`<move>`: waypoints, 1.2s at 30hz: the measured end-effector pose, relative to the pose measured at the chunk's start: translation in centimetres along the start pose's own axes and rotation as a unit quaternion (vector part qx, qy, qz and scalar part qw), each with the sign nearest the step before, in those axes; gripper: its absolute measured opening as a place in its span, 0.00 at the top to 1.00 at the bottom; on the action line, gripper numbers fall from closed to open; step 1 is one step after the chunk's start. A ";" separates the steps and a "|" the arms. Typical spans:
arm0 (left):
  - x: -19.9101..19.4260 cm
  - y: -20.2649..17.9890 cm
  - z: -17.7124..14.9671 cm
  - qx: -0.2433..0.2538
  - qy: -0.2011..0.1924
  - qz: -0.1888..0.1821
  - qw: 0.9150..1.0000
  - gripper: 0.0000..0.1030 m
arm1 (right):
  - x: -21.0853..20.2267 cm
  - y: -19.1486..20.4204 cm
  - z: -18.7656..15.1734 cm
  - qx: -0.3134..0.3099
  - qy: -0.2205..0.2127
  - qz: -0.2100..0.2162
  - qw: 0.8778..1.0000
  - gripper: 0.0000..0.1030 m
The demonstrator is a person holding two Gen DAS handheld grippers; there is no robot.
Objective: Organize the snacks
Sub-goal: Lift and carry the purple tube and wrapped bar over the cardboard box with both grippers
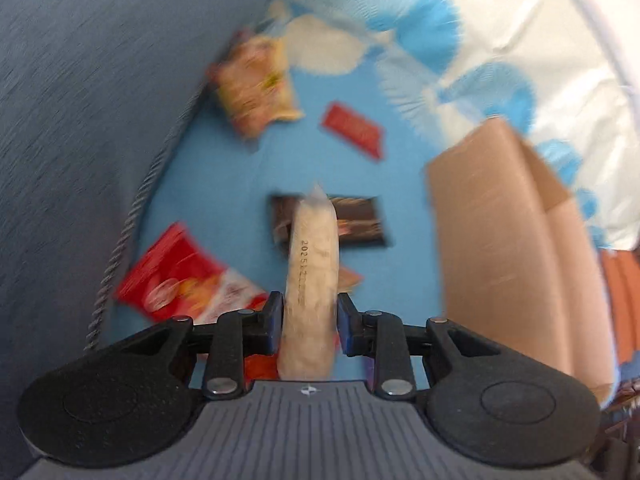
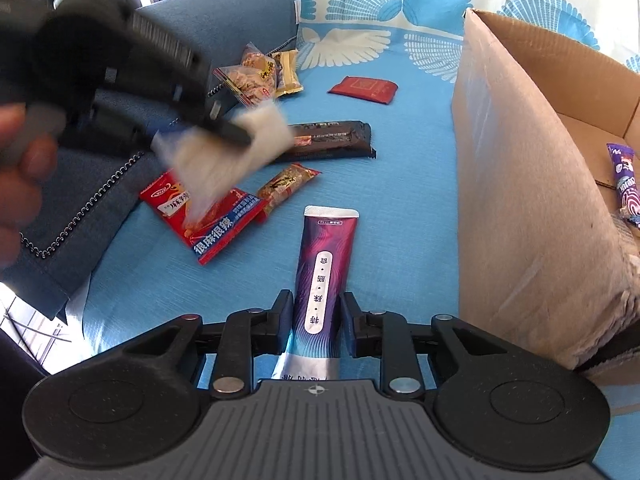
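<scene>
Snacks lie scattered on a blue patterned cushion [image 2: 400, 184], and one is clamped in each gripper. The left wrist view is smeared by motion blur, so print on the loose packets there is unreadable. In it the left gripper [image 1: 308, 324] has its jaws closed on a pale cream packet [image 1: 312, 264] that stands up out of the jaws; only a stamped row of digits along its side can be partly read, and its lower end is hidden behind the gripper body. In the right wrist view that same gripper appears at upper left as a dark blurred mass, with part of a hand [image 2: 20, 176] cut off by the frame edge.

The right gripper [image 2: 316, 328] is clamped on a purple stick packet [image 2: 326, 268], which points forward and down toward the cushion; its near end is hidden under the gripper body. Whether its far end touches the cushion cannot be told.

Loose on the cushion are a red and blue packet [image 2: 216, 220], partly covered by the blurred cream packet, a small orange packet [image 2: 286, 188] just beside it, a black bar [image 2: 332, 140], a red pouch [image 2: 364, 89] and a clear bag of golden snacks [image 2: 252, 78]. A cardboard box [image 2: 520, 200] stands at the right, its inside mostly hidden by the near wall; one purple wrapper [image 2: 626, 184] shows inside, cut off at the frame edge.
</scene>
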State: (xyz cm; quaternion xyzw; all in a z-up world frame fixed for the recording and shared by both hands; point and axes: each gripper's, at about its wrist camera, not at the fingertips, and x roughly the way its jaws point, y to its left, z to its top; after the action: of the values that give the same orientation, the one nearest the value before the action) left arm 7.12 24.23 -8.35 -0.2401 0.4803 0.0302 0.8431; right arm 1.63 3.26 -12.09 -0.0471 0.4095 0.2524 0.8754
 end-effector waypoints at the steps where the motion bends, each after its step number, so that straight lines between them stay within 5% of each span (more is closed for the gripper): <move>1: 0.0 0.3 0.0 -0.005 -0.001 0.009 1.000 0.70 | 0.0 0.0 0.0 0.001 0.001 0.000 1.000 0.74; 6: -0.4 -0.3 0.3 0.020 -0.021 0.051 0.998 0.63 | 0.1 -0.2 -0.1 0.006 0.006 0.003 1.000 0.71; 11: 0.1 -1.6 0.5 0.070 -0.038 0.091 0.993 0.43 | 0.1 -0.2 -0.2 0.004 0.005 0.002 1.000 0.70; 18: 1.3 -2.6 0.2 0.109 -0.032 0.138 0.984 0.35 | 0.3 0.0 -0.1 0.002 0.006 0.002 1.000 0.70; 26: 2.8 -2.6 0.2 0.123 -0.014 0.157 0.980 0.36 | 0.5 0.2 -0.2 -0.014 0.004 -0.007 1.000 0.69; 30: 3.0 -2.8 0.1 0.133 -0.017 0.164 0.977 0.57 | 0.4 0.4 -0.3 -0.028 0.001 -0.018 0.999 0.74; 36: 1.9 -2.9 0.0 0.130 -0.036 0.148 0.980 0.60 | -0.6 0.5 -0.1 -0.025 -0.027 -0.014 0.999 0.77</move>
State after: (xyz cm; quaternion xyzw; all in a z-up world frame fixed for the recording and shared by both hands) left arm 8.97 21.36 -8.79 -0.0535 0.4796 0.1008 0.8700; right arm 1.00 3.38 -11.65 -0.0676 0.3784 0.2511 0.8883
